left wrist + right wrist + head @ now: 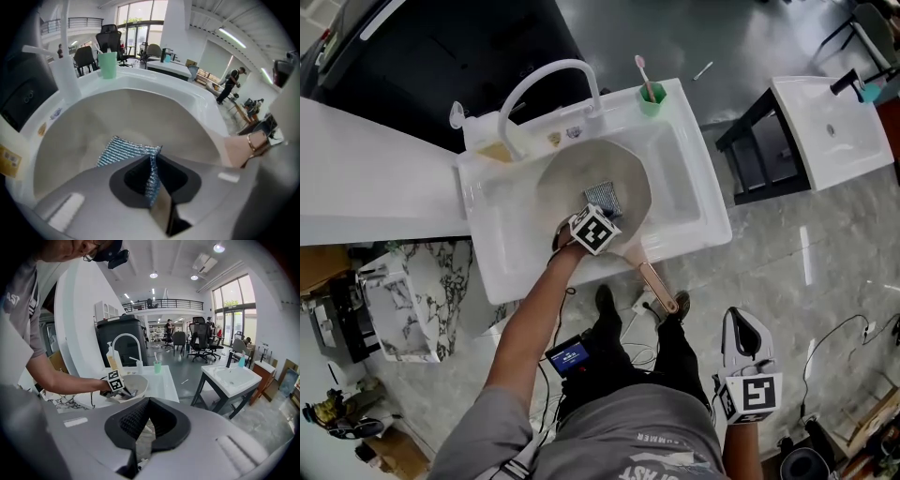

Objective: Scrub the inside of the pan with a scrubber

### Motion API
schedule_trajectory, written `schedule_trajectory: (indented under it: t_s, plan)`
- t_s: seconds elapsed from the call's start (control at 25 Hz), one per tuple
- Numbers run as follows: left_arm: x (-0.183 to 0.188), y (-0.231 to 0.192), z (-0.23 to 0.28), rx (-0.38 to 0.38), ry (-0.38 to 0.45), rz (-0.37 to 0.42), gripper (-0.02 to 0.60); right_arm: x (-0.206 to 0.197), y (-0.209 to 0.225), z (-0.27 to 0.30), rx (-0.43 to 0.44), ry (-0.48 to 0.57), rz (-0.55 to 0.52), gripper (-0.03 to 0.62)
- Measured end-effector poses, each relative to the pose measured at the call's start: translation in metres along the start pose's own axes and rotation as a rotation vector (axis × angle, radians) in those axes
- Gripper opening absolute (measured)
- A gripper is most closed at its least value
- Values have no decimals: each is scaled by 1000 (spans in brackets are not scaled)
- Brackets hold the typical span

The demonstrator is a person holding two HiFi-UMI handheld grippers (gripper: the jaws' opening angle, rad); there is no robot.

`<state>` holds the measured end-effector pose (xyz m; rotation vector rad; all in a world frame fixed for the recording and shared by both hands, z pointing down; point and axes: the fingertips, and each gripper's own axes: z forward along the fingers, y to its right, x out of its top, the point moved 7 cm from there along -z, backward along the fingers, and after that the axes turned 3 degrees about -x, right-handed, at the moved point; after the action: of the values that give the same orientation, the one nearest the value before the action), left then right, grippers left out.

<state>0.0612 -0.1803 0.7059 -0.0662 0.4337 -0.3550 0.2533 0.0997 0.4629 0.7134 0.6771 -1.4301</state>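
A round pan with a pale beige inside lies in the white sink, its handle sticking out over the front rim. In the head view my left gripper reaches down into the pan, shut on a blue-silver mesh scrubber. The left gripper view shows the scrubber pinched between the jaws and spread low over the pan's floor; whether it touches I cannot tell. My right gripper hangs away from the sink at the lower right, jaws together and empty.
A curved white faucet, a soap bottle and a green cup with a toothbrush line the sink's back rim. A second white basin on a black stand sits to the right. A marbled block lies left of the person's legs.
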Motion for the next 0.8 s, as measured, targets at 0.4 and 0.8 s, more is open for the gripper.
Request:
schedule_trajectory:
  t_s: [0.4, 0.8]
  plan:
    - [49, 12, 19, -53, 91, 5, 38, -7, 12, -5, -27, -12, 13, 2]
    - [62, -55, 12, 90, 93, -48, 38, -12, 9, 0, -16, -26, 7, 2]
